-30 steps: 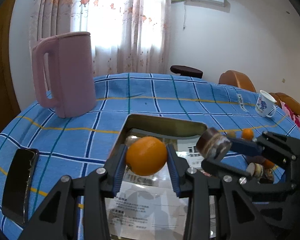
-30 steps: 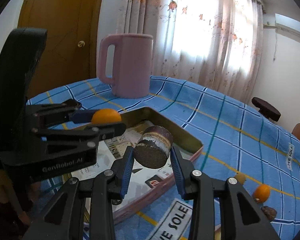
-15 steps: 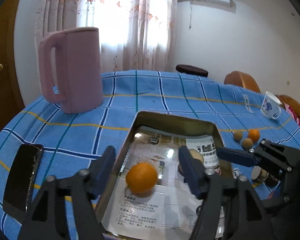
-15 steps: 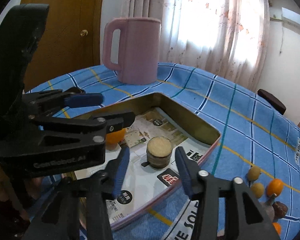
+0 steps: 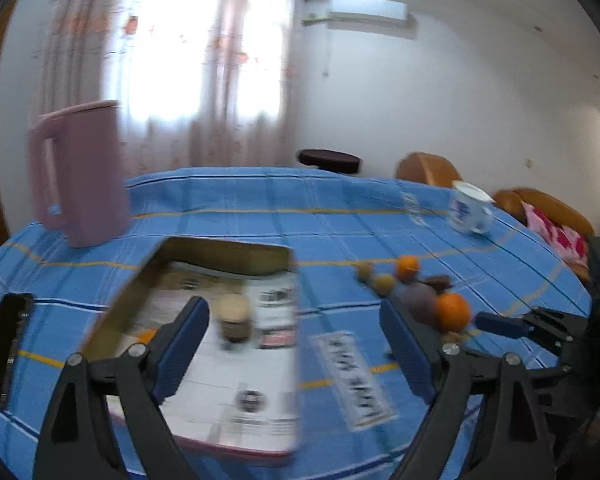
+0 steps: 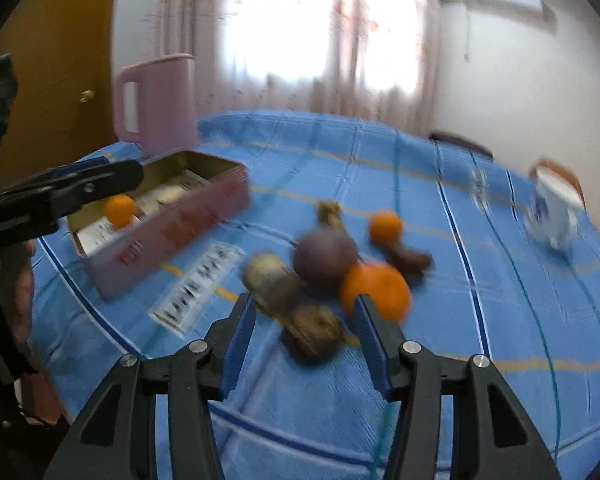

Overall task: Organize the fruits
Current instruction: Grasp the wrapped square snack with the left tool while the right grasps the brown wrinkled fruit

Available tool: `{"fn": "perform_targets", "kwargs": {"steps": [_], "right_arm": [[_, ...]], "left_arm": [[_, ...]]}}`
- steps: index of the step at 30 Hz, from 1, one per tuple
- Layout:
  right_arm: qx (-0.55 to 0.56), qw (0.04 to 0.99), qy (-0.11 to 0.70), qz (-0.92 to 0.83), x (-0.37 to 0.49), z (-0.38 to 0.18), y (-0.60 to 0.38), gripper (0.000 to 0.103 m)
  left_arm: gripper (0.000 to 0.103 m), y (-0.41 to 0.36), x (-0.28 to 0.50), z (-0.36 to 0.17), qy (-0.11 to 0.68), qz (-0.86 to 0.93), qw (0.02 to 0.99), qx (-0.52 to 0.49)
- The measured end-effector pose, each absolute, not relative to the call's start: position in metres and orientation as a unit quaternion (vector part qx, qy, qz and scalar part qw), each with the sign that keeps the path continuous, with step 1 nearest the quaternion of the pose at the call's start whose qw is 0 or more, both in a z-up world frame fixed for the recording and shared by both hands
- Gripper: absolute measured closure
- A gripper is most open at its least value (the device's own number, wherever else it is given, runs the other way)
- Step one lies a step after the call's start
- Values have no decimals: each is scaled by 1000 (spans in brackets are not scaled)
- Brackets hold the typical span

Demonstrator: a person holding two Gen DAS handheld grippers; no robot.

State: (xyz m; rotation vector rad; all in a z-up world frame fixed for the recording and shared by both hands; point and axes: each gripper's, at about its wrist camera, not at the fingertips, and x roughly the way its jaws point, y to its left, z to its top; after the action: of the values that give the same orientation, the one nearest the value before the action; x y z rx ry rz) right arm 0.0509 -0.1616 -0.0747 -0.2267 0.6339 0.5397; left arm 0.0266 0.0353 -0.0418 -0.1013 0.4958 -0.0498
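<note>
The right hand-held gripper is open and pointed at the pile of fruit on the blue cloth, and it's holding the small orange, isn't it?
Not quite. The right hand-held gripper is open and pointed at the pile of fruit, but it holds nothing. The right wrist view shows the small orange lying in the tin box, apart from that gripper.

The left tongs (image 5: 296, 344) are gaping wide, their blue-padded fingers (image 5: 182, 344) spread far apart and gripping nothing. The right tongs (image 6: 306, 344) are likewise standing open and empty, angling down toward the surface (image 6: 500, 300). In the right wrist view, the left tongs are reaching in from the left edge, a hand (image 6: 18, 300) partly showing behind them.
</note>
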Motion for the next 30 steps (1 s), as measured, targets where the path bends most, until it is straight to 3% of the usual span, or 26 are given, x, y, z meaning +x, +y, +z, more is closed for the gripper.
{"fn": "perform_targets", "kwargs": {"steps": [12, 13, 16, 27, 30], "right_arm": [[-121, 880, 364, 280, 75, -90, -148, 54], [-119, 879, 367, 281, 77, -90, -147, 60], [-115, 875, 378, 280, 83, -94, -148, 62], [-84, 921, 299, 236, 65, -76, -177, 63], [-77, 930, 292, 211, 71, -73, -189, 63]], "left_arm": [[13, 0, 45, -56, 282, -51, 958, -23], [13, -2, 46, -57, 285, -51, 957, -21], [13, -7, 47, -59, 287, -55, 956, -17], [13, -23, 56, -63, 302, -73, 951, -9], [18, -31, 64, -68, 318, -86, 944, -7]]}}
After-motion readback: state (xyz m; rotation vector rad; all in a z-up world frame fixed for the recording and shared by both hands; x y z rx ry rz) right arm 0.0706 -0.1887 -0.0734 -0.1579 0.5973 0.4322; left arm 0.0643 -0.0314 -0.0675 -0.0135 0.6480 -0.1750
